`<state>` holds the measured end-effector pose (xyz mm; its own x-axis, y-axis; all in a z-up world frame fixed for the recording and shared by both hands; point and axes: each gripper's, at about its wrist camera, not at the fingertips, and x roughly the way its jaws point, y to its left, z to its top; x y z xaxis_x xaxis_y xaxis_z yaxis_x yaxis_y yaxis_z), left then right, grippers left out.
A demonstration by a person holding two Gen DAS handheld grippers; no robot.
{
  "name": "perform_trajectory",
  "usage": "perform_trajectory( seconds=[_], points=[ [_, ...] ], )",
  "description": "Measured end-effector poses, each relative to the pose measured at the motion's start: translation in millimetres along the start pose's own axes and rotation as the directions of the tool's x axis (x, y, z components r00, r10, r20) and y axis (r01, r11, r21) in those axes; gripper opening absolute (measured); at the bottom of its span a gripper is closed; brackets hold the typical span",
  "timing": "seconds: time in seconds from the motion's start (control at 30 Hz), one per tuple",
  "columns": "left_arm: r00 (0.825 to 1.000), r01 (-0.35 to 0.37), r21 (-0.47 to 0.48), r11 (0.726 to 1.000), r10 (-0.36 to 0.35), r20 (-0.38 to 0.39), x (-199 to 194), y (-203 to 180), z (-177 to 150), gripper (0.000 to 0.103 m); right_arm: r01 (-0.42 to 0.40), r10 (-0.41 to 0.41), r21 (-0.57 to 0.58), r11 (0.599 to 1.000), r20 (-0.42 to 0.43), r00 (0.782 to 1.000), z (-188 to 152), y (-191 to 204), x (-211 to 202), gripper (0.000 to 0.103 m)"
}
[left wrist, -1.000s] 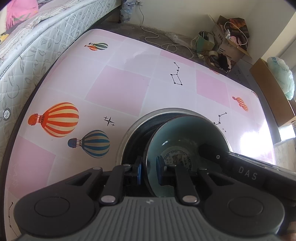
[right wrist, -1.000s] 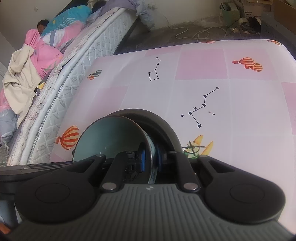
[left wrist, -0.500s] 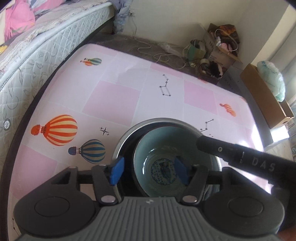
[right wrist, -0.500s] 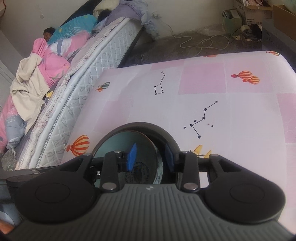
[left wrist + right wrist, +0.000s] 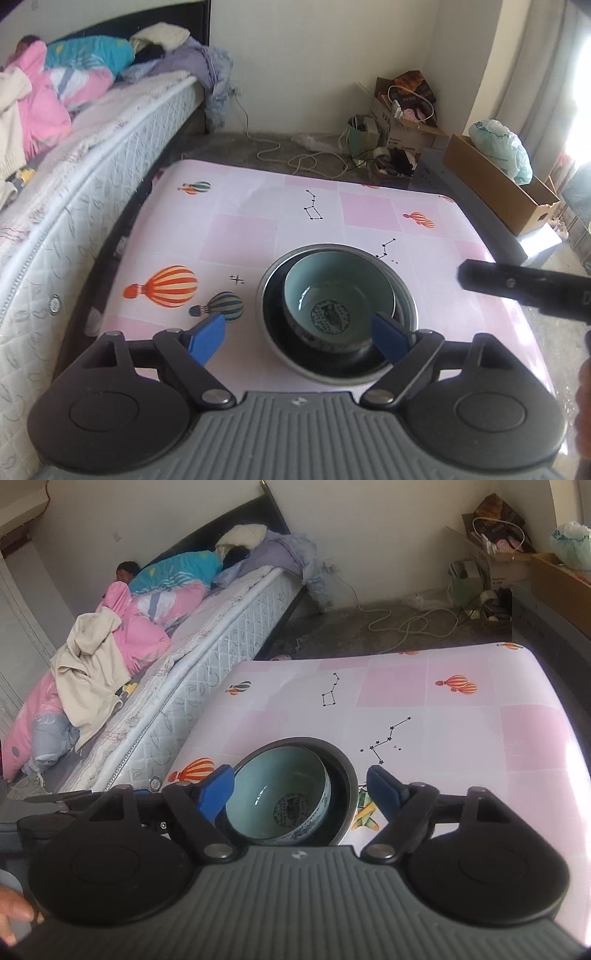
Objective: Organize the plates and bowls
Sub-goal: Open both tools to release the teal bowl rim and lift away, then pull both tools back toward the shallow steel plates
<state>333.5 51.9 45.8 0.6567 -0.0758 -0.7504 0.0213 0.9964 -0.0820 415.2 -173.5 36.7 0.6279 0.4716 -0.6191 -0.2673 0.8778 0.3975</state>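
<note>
A pale teal bowl [image 5: 334, 295] with a dark round print inside sits nested in a larger dark metal-rimmed bowl [image 5: 275, 325] on the pink table. The same teal bowl [image 5: 277, 794] and dark bowl [image 5: 345, 786] show in the right wrist view. My left gripper [image 5: 299, 334] is open and empty, raised above the near side of the stack. My right gripper [image 5: 301, 788] is open and empty, also raised over the bowls. Part of the right gripper's body shows at the right of the left wrist view.
The table [image 5: 240, 236] has a pink checked cover with balloon prints. A bed [image 5: 177, 653] with bedding and a lying person runs along its left side. Cardboard boxes [image 5: 495, 181], bags and cables lie on the floor behind the table.
Both grippers, shut on the teal bowl's rim a second ago, have opened and let it go inside the dark bowl. Both have since lifted up and back from the stack.
</note>
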Motion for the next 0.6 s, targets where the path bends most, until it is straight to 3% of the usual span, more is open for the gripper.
perform_trajectory(
  seconds=[0.33, 0.6],
  points=[
    [0.991, -0.071, 0.017, 0.997, 0.069, 0.118, -81.3, 8.1, -65.0, 0.099, 0.001, -0.002, 0.008, 1.0, 0.087, 0.996, -61.9, 21.1, -101.6, 0.09],
    [0.988, -0.083, -0.022, 0.996, 0.085, 0.131, -119.5, 20.0, -119.2, 0.102, 0.04, -0.042, 0.017, 0.999, 0.103, 0.994, -131.0, 48.5, -153.1, 0.095]
  ],
)
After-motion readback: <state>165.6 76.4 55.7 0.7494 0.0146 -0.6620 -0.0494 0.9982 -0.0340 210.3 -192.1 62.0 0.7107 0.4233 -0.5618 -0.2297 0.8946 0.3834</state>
